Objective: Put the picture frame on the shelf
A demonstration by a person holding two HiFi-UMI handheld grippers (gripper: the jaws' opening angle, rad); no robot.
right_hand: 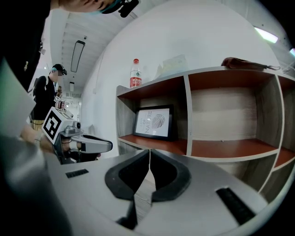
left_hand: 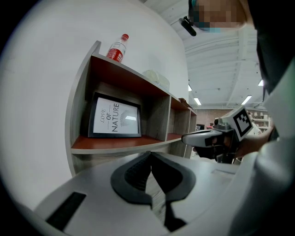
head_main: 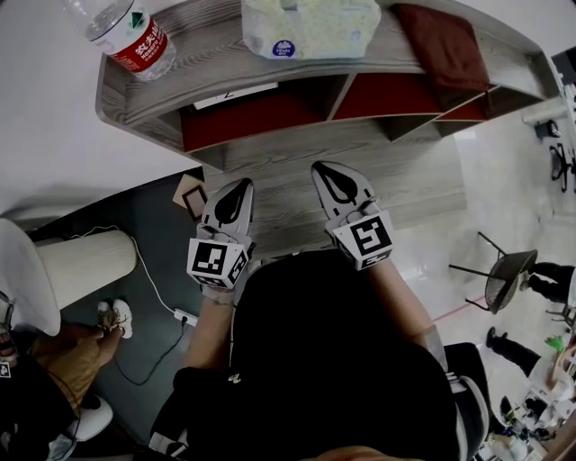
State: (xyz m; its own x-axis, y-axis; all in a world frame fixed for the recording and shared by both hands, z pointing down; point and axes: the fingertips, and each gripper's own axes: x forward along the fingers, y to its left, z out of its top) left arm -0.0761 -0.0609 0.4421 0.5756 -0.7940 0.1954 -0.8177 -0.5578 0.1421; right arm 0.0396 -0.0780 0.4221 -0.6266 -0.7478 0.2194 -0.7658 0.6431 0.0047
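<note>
Before the shelf, left gripper (head_main: 241,186): jaws pressed together with nothing between them, aimed toward the shelf front.
Right gripper (head_main: 324,168): just beside the left one and level with it, jaws likewise pressed together and empty, aimed the same way.
Shelf (head_main: 297,153): grey wood with red-floored compartments, set against a white wall (head_main: 54,108).
Picture frame (left_hand: 115,117): inside the shelf's leftmost compartment, standing upright on the red board near the back panel, its black border and the print "LOVE OF NATURE" facing out; clear of both grippers. It shows again in the right gripper view (right_hand: 156,122).
Top board: a water bottle (head_main: 126,36) with a red label at the left end, a soft plastic pack (head_main: 310,27) in the middle, a dark red cloth (head_main: 445,49) at the right.
</note>
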